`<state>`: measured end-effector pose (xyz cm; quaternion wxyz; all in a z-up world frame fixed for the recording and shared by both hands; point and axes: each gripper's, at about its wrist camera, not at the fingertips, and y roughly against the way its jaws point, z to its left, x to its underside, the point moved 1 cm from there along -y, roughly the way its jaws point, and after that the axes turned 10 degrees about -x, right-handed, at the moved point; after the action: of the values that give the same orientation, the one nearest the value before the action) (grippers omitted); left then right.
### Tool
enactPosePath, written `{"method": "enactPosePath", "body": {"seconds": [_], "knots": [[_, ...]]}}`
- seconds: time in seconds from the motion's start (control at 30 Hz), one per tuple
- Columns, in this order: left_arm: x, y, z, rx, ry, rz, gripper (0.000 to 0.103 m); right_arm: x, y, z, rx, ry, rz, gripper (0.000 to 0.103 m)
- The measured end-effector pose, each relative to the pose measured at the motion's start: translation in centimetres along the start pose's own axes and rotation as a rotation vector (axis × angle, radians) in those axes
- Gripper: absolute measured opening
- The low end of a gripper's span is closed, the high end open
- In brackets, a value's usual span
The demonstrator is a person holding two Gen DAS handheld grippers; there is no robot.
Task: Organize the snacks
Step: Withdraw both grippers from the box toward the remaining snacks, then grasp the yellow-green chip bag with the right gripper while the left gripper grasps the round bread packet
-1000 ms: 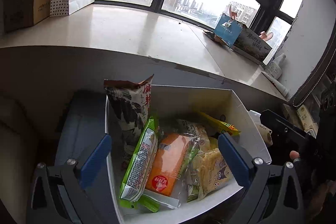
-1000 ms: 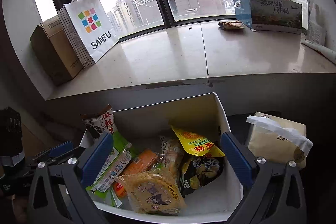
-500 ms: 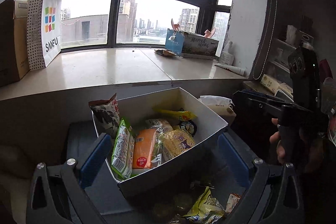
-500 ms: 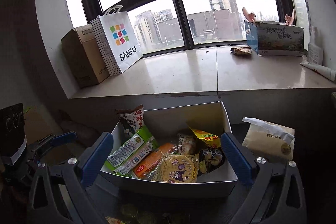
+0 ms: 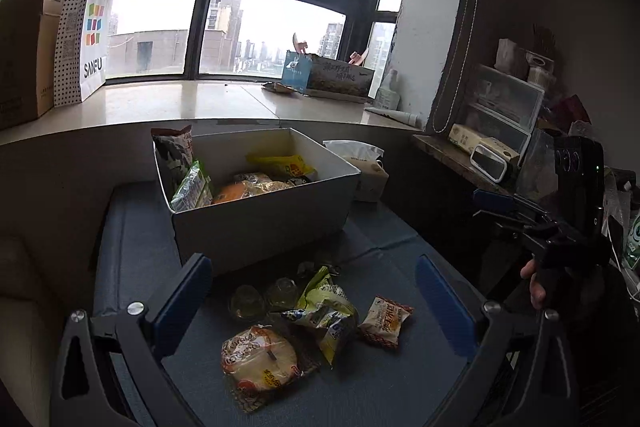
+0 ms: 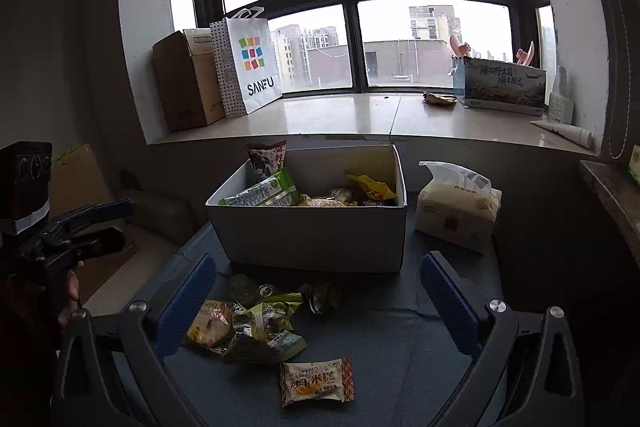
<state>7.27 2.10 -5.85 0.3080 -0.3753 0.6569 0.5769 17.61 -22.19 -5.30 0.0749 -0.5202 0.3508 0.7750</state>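
Note:
A white box [image 5: 260, 219] [image 6: 312, 235] holding several snack packets stands on a dark blue mat [image 5: 380, 387]. In front of it lie loose snacks: a round orange-wrapped cake [image 5: 260, 359], a green-yellow packet [image 5: 326, 307] [image 6: 268, 323], a small rice-cake packet [image 5: 384, 321] [image 6: 318, 381] and clear jelly cups [image 5: 248, 301]. My left gripper [image 5: 312, 291] hangs open above the loose pile with nothing between its fingers. My right gripper [image 6: 316, 299] is also open over the same pile, empty. Each gripper shows at the edge of the other's view, held by a hand.
A tissue pack [image 6: 458, 207] sits right of the box. Behind runs a stone windowsill [image 6: 340, 115] with a SANFU paper bag [image 6: 248, 63], a cardboard box [image 6: 188, 83] and a printed carton [image 6: 500, 87]. A cluttered shelf [image 5: 500, 147] stands at the right.
Both grippers have pulled back and up from over the box; the box now looks farther off and the loose snacks on the mat have come into view. Both stayed open.

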Motion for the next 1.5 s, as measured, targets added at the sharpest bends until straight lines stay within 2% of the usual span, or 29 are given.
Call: {"method": "enactPosePath", "body": {"seconds": [0.1,0.2,0.3,0.37,0.53,0.63,0.83,1.17,1.5], "knots": [[1.9,0.5,-0.6,0.003,0.02,0.011,0.103,2.8,1.3,-0.4,0.026,-0.022,0.047,0.103],[3.2,0.8,-1.2,0.001,0.016,0.015,0.103,5.0,2.9,-0.9,0.041,-0.076,0.024,0.103],[4.1,0.4,-1.4,-0.002,0.018,0.032,0.103,6.8,2.8,-1.7,0.061,-0.127,0.056,0.103],[4.4,-0.2,-1.4,-0.009,0.019,0.056,0.103,7.3,2.1,-1.8,0.075,-0.132,0.09,0.103],[5.1,-1.1,-1.0,-0.008,0.037,0.087,0.103,7.5,0.6,-0.5,0.042,-0.101,0.121,0.103],[5.4,-1.3,-0.7,-0.011,0.048,0.095,0.103,7.7,-1.2,0.5,0.002,-0.079,0.164,0.103],[5.5,-1.2,-0.2,-0.018,0.059,0.095,0.103,7.3,-6.2,3.0,-0.053,0.049,0.268,0.103],[5.9,-0.9,1.1,-0.032,0.087,0.097,0.103,4.8,-13.5,4.7,-0.146,0.068,0.33,0.103],[6.3,-0.7,2.4,-0.04,0.116,0.097,0.103,5.3,-19.7,3.9,-0.099,0.017,0.444,0.103]]}}
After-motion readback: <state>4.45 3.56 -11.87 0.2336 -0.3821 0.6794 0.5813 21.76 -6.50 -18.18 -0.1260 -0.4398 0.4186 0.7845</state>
